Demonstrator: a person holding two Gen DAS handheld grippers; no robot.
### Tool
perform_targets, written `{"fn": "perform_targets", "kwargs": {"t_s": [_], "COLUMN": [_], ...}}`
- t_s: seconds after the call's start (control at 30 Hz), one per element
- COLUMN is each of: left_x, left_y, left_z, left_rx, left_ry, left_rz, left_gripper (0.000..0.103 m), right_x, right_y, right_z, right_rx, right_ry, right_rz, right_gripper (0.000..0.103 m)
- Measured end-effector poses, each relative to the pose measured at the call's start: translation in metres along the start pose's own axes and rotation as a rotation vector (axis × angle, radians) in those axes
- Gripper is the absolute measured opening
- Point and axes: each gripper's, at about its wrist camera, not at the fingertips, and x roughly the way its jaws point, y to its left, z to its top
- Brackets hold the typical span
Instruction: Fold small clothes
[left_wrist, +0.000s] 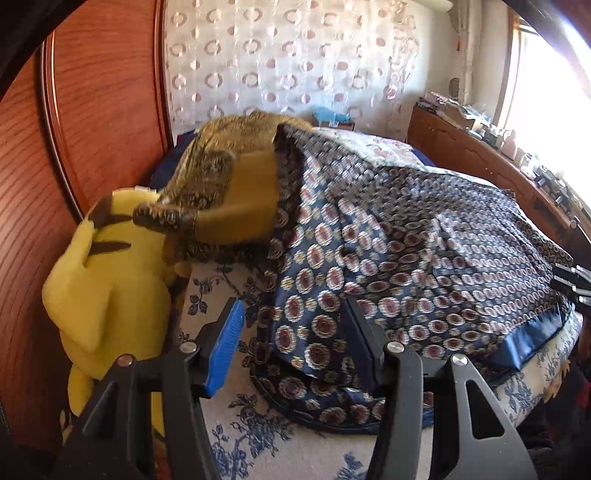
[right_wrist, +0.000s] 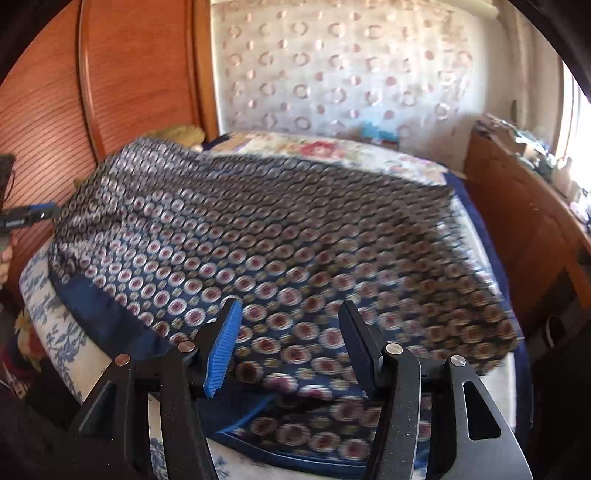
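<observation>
- The dark blue cloth with round red-and-white patterns (left_wrist: 388, 258) lies spread over the flowered bed (left_wrist: 236, 417).
- The left gripper (left_wrist: 291, 343) is spread wide above the cloth's near corner, pinching nothing.
- The right gripper (right_wrist: 290, 347) is spread wide above the cloth's near edge, pinching nothing.

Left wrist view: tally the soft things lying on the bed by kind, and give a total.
Yellow plush toy: 1
Mustard cushion: 1
Blue patterned garment: 1
Total: 3

A yellow plush (left_wrist: 99, 280) leans beside the wooden headboard (left_wrist: 92, 110). A patterned curtain (left_wrist: 280, 59) hangs behind the bed (left_wrist: 258, 435); a cluttered dresser (left_wrist: 480, 155) lines the window side.
</observation>
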Motion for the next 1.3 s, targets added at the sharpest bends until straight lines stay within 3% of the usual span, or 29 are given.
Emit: {"fn": "perform_targets", "kwargs": {"t_s": [0.4, 0.73, 0.77, 0.97, 1.3], "left_x": [0.017, 0.022, 0.021, 0.02, -0.037], "left_y": [0.012, 0.011, 0.011, 0.008, -0.04], "left_z": [-0.009, -0.012, -0.012, -0.01, 0.031], "left_rx": [-0.042, -0.067, -0.071, -0.069, 0.001], "left_ry": [0.05, 0.063, 0.061, 0.067, -0.127], "left_rz": [-0.006, -0.06, -0.073, -0.149, -0.234], "left_gripper": [0.053, 0.053, 0.05, 0.005, 0.001], "right_x": [0.018, 0.015, 0.015, 0.015, 0.013], "right_y": [0.015, 0.013, 0.013, 0.013, 0.013], "right_z": [-0.017, -0.027, -0.026, -0.027, -0.027], "right_rx": [-0.013, 0.01, 0.011, 0.012, 0.015], "right_ry": [0.067, 0.013, 0.012, 0.012, 0.015], "right_rz": [-0.005, -0.019, -0.021, -0.02, -0.014], "right_gripper": [0.057, 0.062, 0.062, 0.063, 0.063]}}
